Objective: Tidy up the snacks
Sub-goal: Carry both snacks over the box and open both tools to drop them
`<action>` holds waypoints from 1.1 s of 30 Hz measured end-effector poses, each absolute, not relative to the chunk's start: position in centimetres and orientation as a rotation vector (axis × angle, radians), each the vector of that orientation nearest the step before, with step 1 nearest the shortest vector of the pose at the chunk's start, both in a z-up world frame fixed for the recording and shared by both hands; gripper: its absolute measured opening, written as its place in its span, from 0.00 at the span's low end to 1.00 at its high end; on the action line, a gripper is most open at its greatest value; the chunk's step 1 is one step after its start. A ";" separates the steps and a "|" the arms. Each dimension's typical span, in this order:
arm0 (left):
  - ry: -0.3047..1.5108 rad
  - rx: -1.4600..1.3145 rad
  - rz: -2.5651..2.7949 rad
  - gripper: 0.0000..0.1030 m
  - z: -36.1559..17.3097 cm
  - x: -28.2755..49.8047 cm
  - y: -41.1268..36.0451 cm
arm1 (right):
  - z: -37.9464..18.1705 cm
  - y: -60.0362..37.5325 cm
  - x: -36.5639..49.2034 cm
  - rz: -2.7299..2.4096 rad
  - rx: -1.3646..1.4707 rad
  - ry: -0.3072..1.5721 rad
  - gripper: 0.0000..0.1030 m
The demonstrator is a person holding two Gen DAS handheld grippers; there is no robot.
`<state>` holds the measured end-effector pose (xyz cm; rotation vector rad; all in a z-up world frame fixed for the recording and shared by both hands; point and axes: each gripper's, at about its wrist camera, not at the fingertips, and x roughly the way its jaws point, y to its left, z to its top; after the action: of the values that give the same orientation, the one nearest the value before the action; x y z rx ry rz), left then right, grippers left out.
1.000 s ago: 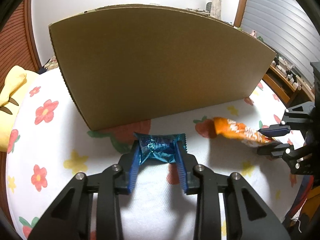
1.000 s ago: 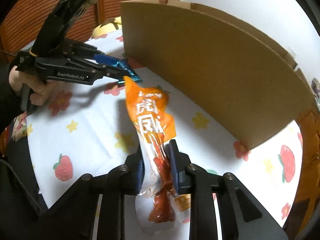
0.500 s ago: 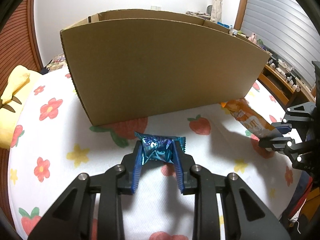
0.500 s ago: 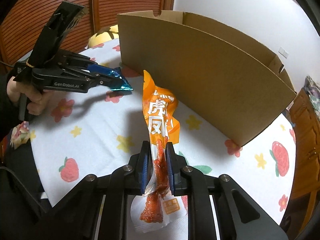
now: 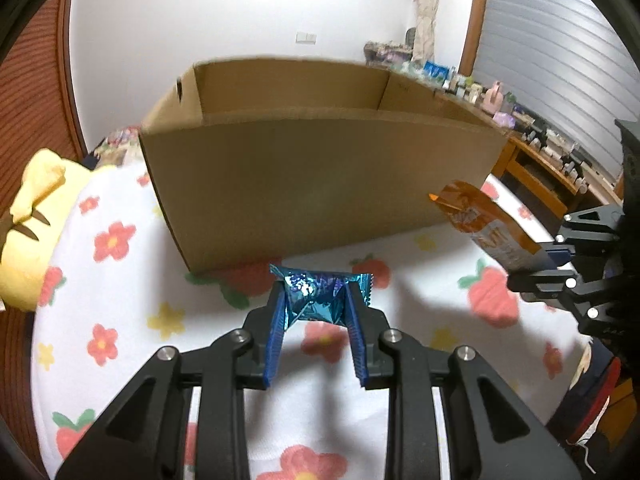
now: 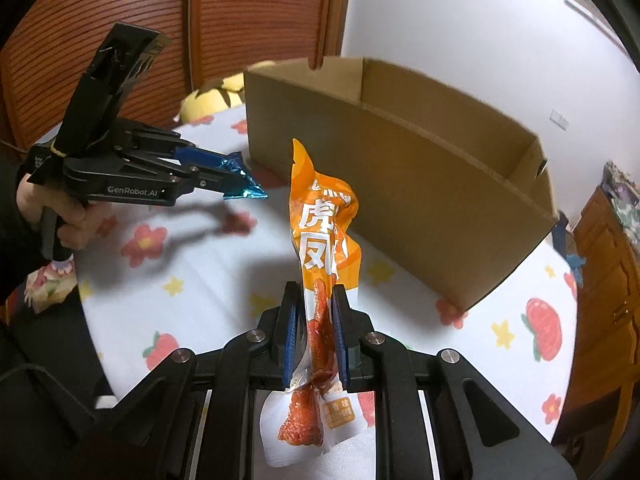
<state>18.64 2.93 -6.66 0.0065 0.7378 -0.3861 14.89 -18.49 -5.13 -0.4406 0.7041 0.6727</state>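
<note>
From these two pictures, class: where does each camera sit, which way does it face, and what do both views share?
Left wrist: on the left tool, facing the cardboard box over the blue wrapper it grips; the right tool shows at the edge.
Right wrist: on the right tool, facing the box past the orange packet it grips; the left tool and a hand show.
Shared: box, flowered tablecloth, both snacks.
</note>
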 end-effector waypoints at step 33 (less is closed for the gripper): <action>0.596 0.040 -0.352 0.26 2.3 27.9 2.8 | 3.9 -16.6 27.6 0.577 -0.388 0.539 0.14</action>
<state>27.87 2.82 2.26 0.0404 0.5958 -0.3520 27.62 -16.64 3.86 -0.3877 0.5388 0.5774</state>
